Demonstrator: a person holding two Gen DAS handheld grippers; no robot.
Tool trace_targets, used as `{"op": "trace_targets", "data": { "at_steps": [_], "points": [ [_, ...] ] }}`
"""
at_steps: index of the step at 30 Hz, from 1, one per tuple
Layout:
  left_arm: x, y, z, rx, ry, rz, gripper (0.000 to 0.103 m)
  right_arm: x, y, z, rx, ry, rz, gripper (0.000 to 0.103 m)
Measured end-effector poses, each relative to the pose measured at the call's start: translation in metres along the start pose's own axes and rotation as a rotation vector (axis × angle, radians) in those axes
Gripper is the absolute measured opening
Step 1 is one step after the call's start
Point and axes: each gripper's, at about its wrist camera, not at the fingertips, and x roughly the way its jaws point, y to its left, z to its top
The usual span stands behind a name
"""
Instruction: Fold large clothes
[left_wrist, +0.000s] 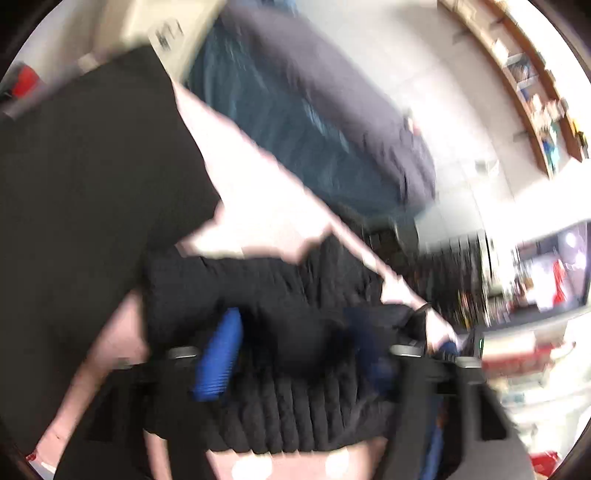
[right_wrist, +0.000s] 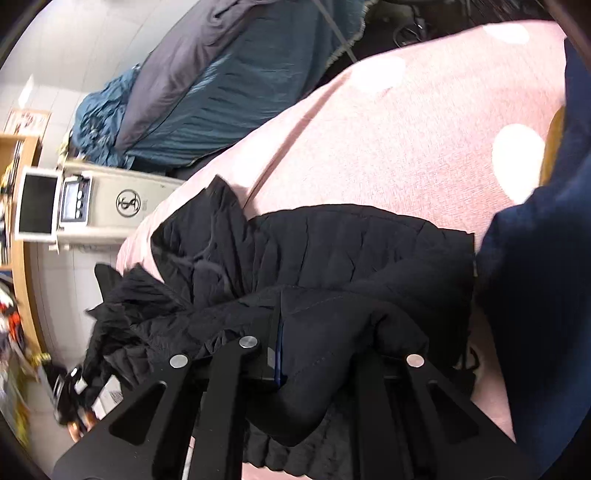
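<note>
1. Lying crumpled on the pink bed (right_wrist: 388, 122), the black jacket (right_wrist: 332, 251) is filling the middle and 6 o'clock part of the right wrist view.
2. The right gripper (right_wrist: 275, 360) is pinching a fold of the jacket, its fingers nearly together on the cloth.
3. The left gripper (left_wrist: 295, 354) is standing wide, its blue fingers (left_wrist: 218, 354) at 7 and 5 o'clock of its blurred view, with quilted jacket (left_wrist: 288, 295) lying between them but not pressed by the pads.
4. A dark sleeve (right_wrist: 535, 277) is reaching in at 3 o'clock of the right view.
5. A teal quilt (right_wrist: 221, 85) is heaped at 11 o'clock beyond the bed.
6. A grey appliance (right_wrist: 110, 206) is standing at 9 o'clock, beside a wooden shelf (right_wrist: 22, 155).
</note>
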Motion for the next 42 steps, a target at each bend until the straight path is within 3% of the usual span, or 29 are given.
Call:
{"op": "trace_targets", "data": {
  "at_steps": [2, 5, 6, 8, 10, 11, 12, 14, 15, 17, 19, 21, 23, 26, 31, 34, 37, 42],
  "points": [
    [-0.027, 0.000, 0.001, -0.003, -0.140, 0.049, 0.094, 0.008, -0.002, 0.005, 0.028, 0.005, 0.000, 0.012],
    [-0.026, -0.011, -0.012, 0.053, -0.079, 0.057, 0.094, 0.021, -0.005, 0.010, 0.065, 0.018, -0.017, 0.013],
    [-0.022, -0.019, -0.022, 0.094, -0.058, 0.073, 0.094, 0.023, -0.007, 0.011, 0.092, 0.024, -0.008, 0.018],
    [-0.005, -0.045, -0.055, 0.241, -0.009, 0.141, 0.094, 0.024, -0.013, 0.011, 0.156, 0.036, 0.039, 0.023],
    [0.012, -0.070, -0.092, 0.384, 0.021, 0.215, 0.094, 0.018, -0.015, 0.009, 0.191, 0.033, 0.087, 0.032],
    [0.022, -0.082, -0.114, 0.445, 0.027, 0.250, 0.094, 0.012, -0.014, 0.007, 0.198, 0.027, 0.119, 0.045],
    [0.030, -0.088, -0.129, 0.470, 0.029, 0.265, 0.094, 0.006, -0.012, 0.004, 0.200, 0.015, 0.146, 0.059],
    [0.050, -0.100, -0.156, 0.494, 0.050, 0.285, 0.094, -0.013, -0.009, -0.003, 0.199, -0.028, 0.188, 0.076],
    [0.064, -0.105, -0.170, 0.505, 0.077, 0.295, 0.094, -0.022, -0.006, -0.007, 0.192, -0.055, 0.188, 0.079],
    [0.087, -0.113, -0.188, 0.522, 0.121, 0.312, 0.094, -0.045, 0.005, -0.020, 0.129, -0.134, 0.111, 0.079],
    [0.101, -0.126, -0.204, 0.549, 0.134, 0.307, 0.094, -0.066, 0.028, -0.042, -0.036, -0.242, -0.047, 0.079],
    [0.111, -0.137, -0.215, 0.602, 0.141, 0.317, 0.094, -0.067, 0.053, -0.070, -0.217, -0.288, -0.163, 0.080],
    [0.125, -0.142, -0.223, 0.638, 0.155, 0.346, 0.094, -0.049, 0.075, -0.110, -0.431, -0.252, -0.271, 0.080],
    [0.141, -0.143, -0.224, 0.659, 0.163, 0.394, 0.094, -0.013, 0.082, -0.158, -0.610, -0.189, -0.394, 0.080],
    [0.173, -0.133, -0.210, 0.634, 0.235, 0.466, 0.098, 0.031, 0.060, -0.172, -0.548, -0.086, -0.481, 0.080],
    [0.194, -0.126, -0.197, 0.570, 0.284, 0.464, 0.098, 0.045, 0.057, -0.162, -0.530, -0.049, -0.491, 0.084],
    [0.215, -0.116, -0.186, 0.500, 0.346, 0.480, 0.098, 0.067, 0.060, -0.148, -0.547, 0.019, -0.564, 0.092],
    [0.243, -0.112, -0.176, 0.483, 0.422, 0.525, 0.099, 0.100, 0.055, -0.124, -0.481, 0.111, -0.612, 0.097]
  ]
}}
